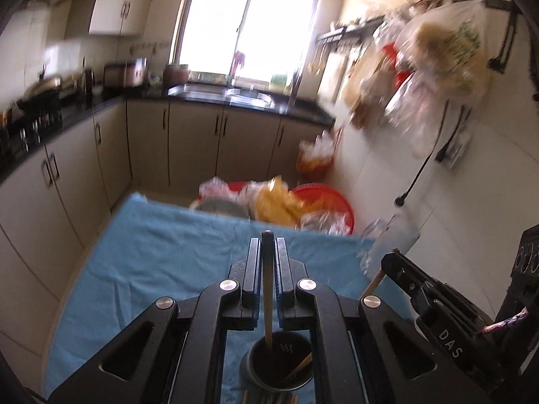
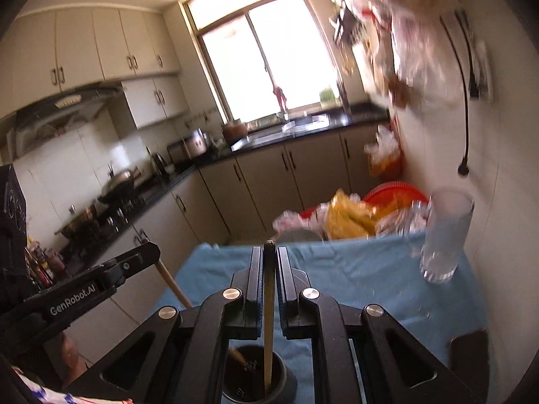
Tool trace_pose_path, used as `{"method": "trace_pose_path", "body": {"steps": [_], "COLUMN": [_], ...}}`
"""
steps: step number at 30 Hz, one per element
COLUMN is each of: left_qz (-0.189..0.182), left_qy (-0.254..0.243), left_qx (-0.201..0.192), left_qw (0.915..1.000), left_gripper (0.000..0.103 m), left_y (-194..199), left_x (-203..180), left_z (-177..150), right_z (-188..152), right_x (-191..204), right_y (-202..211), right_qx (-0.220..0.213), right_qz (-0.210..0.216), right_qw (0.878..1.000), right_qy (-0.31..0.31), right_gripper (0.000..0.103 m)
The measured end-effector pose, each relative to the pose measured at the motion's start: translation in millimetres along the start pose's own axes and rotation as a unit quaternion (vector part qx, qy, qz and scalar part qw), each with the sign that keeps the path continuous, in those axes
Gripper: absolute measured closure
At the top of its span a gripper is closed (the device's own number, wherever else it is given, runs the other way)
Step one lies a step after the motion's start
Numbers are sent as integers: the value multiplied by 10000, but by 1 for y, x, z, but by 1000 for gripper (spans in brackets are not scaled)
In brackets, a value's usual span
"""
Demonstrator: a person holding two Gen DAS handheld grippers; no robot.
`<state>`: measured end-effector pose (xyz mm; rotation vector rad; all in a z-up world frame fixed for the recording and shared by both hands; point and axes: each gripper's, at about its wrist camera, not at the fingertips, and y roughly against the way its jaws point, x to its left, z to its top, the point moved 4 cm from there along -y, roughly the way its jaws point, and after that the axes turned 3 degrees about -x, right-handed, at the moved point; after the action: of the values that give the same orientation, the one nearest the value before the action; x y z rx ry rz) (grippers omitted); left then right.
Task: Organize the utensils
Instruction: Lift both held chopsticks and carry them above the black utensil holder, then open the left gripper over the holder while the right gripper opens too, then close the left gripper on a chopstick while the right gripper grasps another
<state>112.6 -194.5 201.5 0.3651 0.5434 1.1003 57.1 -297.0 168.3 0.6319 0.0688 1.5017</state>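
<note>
Two wrist views, both grippers over a blue cloth (image 1: 151, 256) on a table.

Left wrist view: the left gripper (image 1: 267, 249) has its fingers pressed onto a single chopstick (image 1: 267, 279), pinched along its upper shaft. The dark rounded top of the stick shows just beyond the fingertips at 12 o'clock; the pale shaft runs back toward 6 o'clock and ends inside a dark cylindrical holder (image 1: 279, 363) standing on the cloth directly below the jaws. A second stick (image 1: 299, 368) leans in the holder toward 4 o'clock. The right gripper (image 1: 390, 262) enters at 3 o'clock, with a short length of pale stick below its tip.

Right wrist view: the right gripper (image 2: 269, 252) is likewise closed on its own chopstick (image 2: 268, 303), dark top at 12 o'clock, shaft descending to 6 o'clock with its lower end inside the holder (image 2: 256, 380). The left gripper (image 2: 148, 252) lies at 9 o'clock, its stick slanting down toward 5 o'clock. A clear drinking glass (image 2: 444, 235) stands on the cloth at 2 o'clock, well apart from the holder.

Governing relation: in each view the stick's long axis lies along the fingers and passes through the holder's mouth, so the holder sits at 6 o'clock of both grips. Both hands appear about equally near it. Judged from this, either stick needs only a release, or a lift along its own axis; blur leaves it unclear whether the tips rest on the holder's floor. More sticks (image 1: 269, 399) lie on the cloth at the holder's near side.
</note>
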Motion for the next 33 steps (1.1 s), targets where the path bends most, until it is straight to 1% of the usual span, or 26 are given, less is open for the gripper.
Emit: {"method": "trace_pose_path", "body": {"steps": [3,5,6,7,8,9,10,12,14,16,18,19,21,23,25,26,27,28,29,30,33], "left_qz": [4,18,12,-11,-33,-37,-27,-37,-44,-13,42,67,100,116,92,90,89,72,44,36,44], "left_qy": [123,126,100,72,57,52,37,-4,-56,-141,-201,-205,-229,-279,-302,-283,-248,-237,-252,-286,-374], "left_qx": [127,79,66,55,20,-39,-124,-272,-366,-457,-527,-536,-461,-239,180,375,639,865,1078,1272,1831], "left_qw": [9998,9999,9999,10000,10000,10000,9999,9996,9993,9989,9984,9983,9986,9993,9993,9989,9976,9959,9938,9915,9824], "left_gripper": [96,96,94,91,84,79,77,72,70,66,59,57,52,52,52,52,52,52,54,60,74], "left_y": [-8,-4,-2,1,5,11,19,38,56,77,99,108,117,117,103,96,84,73,62,50,16], "left_x": [12,15,16,15,13,14,13,13,15,19,27,32,40,49,58,61,63,65,65,64,59], "left_z": [-8,-8,-8,-7,-5,-3,-1,3,3,-2,-14,-23,-43,-71,-110,-124,-143,-160,-173,-185,-213], "right_z": [-10,-12,-11,-9,-7,-5,-3,1,3,1,-12,-22,-49,-86,-127,-146,-162,-175,-189,-198,-217], "right_x": [-8,-12,-13,-13,-12,-12,-10,-7,-4,-2,-5,-7,-15,-24,-31,-35,-36,-37,-38,-38,-36], "right_y": [-12,-16,-17,-17,-15,-12,-9,3,18,36,55,62,72,74,71,67,64,61,57,53,42], "right_qx": [163,192,193,187,171,139,98,-8,-68,-106,-62,10,247,671,1153,1390,1584,1729,1912,2044,2245], "right_qz": [-42,-94,-101,-107,-119,-129,-141,-147,-162,-214,-318,-370,-478,-519,-453,-402,-337,-272,-194,-164,-244], "right_qw": [9998,9997,9997,9997,9997,9998,9998,9999,9998,9997,9994,9992,9982,9958,9918,9891,9866,9844,9813,9787,9739], "right_qy": [-76,-99,-111,-112,-109,-104,-97,-82,-44,17,120,178,279,344,326,281,213,156,97,79,212], "right_gripper": [95,94,94,91,87,76,65,61,60,53,47,45,44,44,44,44,45,51,54,58,65]}}
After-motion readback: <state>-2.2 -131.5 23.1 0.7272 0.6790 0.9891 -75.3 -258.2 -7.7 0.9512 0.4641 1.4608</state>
